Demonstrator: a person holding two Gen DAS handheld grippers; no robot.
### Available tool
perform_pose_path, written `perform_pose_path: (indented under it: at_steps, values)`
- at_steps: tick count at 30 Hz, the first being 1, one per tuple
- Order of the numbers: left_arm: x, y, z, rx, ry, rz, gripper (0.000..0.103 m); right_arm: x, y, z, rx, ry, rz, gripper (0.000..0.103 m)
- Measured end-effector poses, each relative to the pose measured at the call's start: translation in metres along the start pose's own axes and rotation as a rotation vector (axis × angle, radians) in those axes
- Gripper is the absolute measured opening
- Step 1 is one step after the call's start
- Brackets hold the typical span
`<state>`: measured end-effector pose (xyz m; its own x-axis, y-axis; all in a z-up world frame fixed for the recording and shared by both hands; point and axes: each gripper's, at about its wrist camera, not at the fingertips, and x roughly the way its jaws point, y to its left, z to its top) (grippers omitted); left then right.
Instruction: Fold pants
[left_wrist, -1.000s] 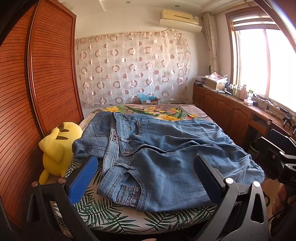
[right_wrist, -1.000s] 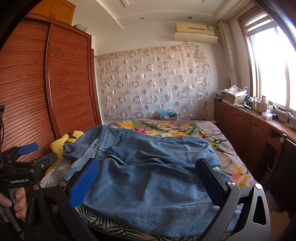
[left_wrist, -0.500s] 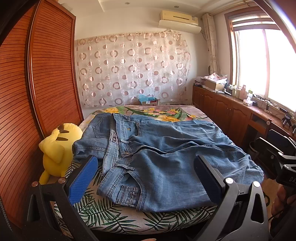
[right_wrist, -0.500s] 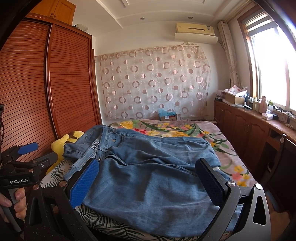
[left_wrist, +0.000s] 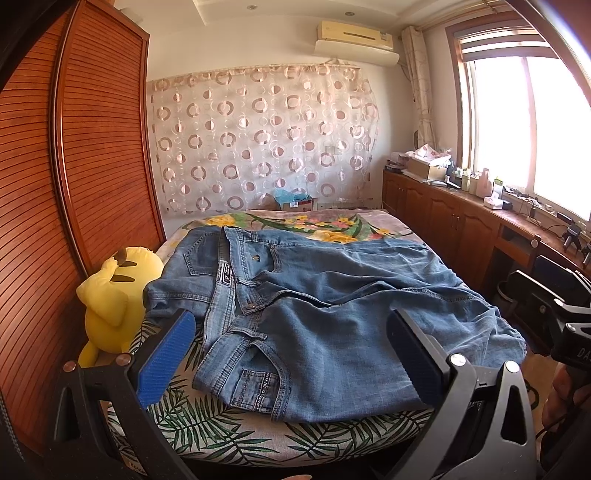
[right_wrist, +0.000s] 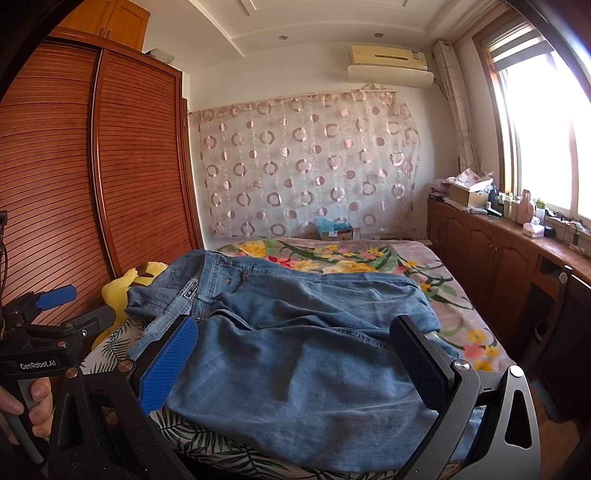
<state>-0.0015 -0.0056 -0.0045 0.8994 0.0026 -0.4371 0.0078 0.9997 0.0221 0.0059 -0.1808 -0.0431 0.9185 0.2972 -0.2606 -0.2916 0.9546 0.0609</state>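
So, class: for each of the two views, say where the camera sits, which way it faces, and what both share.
Left wrist: on the left gripper, at the bed's foot, facing the jeans' waistband side; own open fingers show.
Right wrist: on the right gripper, facing the legs; a hand on the left gripper shows.
Shared: jeans, yellow plush, curtain.

"GenRobot.AI" in white on the left hand-held gripper (right_wrist: 55, 298) body; "DA" partly legible on the right hand-held gripper (left_wrist: 569, 328).
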Motion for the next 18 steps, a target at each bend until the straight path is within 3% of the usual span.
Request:
perform_pose_path:
  at_steps: [18]
  values:
    - [-0.0004, -0.0014, 0.0019, -0.001, 0.001, 0.000, 0.103, -0.0001, -0.0003, -0.0001, 0.001, -0.001, 0.003, 0.103]
